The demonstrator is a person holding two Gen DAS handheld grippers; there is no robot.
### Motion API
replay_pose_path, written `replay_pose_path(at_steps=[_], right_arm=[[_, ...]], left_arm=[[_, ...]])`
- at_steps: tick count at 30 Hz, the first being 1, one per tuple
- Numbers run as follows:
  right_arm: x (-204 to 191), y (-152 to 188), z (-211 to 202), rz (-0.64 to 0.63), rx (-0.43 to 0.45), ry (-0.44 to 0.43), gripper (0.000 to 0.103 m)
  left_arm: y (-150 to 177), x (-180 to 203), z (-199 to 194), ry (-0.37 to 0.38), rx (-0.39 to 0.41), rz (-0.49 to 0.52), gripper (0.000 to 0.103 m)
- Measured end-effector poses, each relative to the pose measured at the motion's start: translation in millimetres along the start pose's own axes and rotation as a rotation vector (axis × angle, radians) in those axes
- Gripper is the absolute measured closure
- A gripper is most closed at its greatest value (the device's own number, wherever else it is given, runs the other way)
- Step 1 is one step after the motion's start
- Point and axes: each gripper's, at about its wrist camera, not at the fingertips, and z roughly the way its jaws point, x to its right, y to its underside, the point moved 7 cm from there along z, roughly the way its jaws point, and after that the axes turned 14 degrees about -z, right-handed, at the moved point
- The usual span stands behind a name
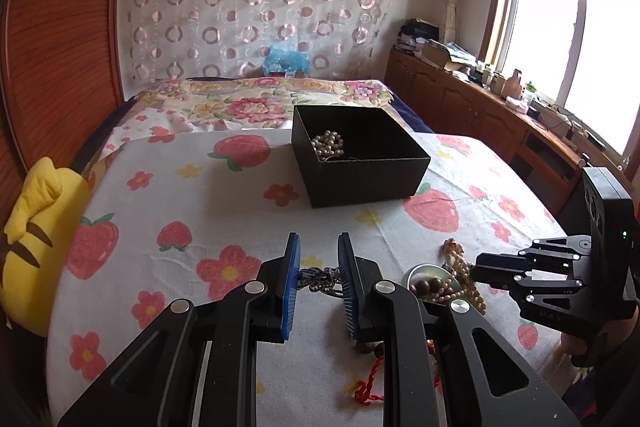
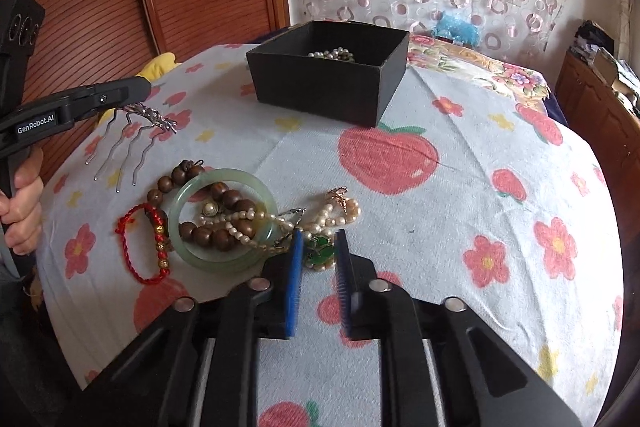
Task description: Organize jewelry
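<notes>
Here, the jewelry in play:
Green pendant [image 2: 320, 254]: small, hard, glossy, probably slippery, strung on limp pearls; best pinched across its flat body.
Its place: on the strawberry cloth [image 2: 460, 195], at the edge of the jewelry heap, between the right gripper [image 2: 318, 247] pads, which look closed onto it.
Hair comb [image 2: 132, 139]: light, stiff metal, thin prongs dangling; left gripper [image 1: 319, 277] clamps its ornate top.
Black box [image 2: 320, 83]: well beyond, pearls already inside.
</notes>
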Motion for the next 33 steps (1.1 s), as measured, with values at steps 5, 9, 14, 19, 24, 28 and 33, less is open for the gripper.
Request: replay_pose_path(at_steps=[5,9,14,19,24,28,33], right_arm=[[2,0,-3,-0.002,0.009,0.008,0.086],[9,-6,-17,0.013,0.048,0.014,0.086],[16,-18,-33,0.011,0.085,0.022,0.086],[21,-29,-46,-0.002,0.109,0.035,0.086],[25,-43,-59,-0.014,0.136,0.054,0.086],[33,-58,-65,-0.022,0.159,0.071,0.086],[44,-83,-63,-0.024,0.179,0.074,0.086]], left_arm=[[0,0,0,0.0,0.001,-0.001,0.085],[-2,2,0,0.003,0.006,0.0,0.085],[-11,8,-3,0.01,0.022,0.011,0.085],[-21,14,-6,0.022,0.041,0.017,0.085],[-31,21,-6,0.032,0.059,0.027,0.085],[-39,27,-3,0.039,0.073,0.041,0.085],[-59,33,8,0.037,0.092,0.049,0.085]])
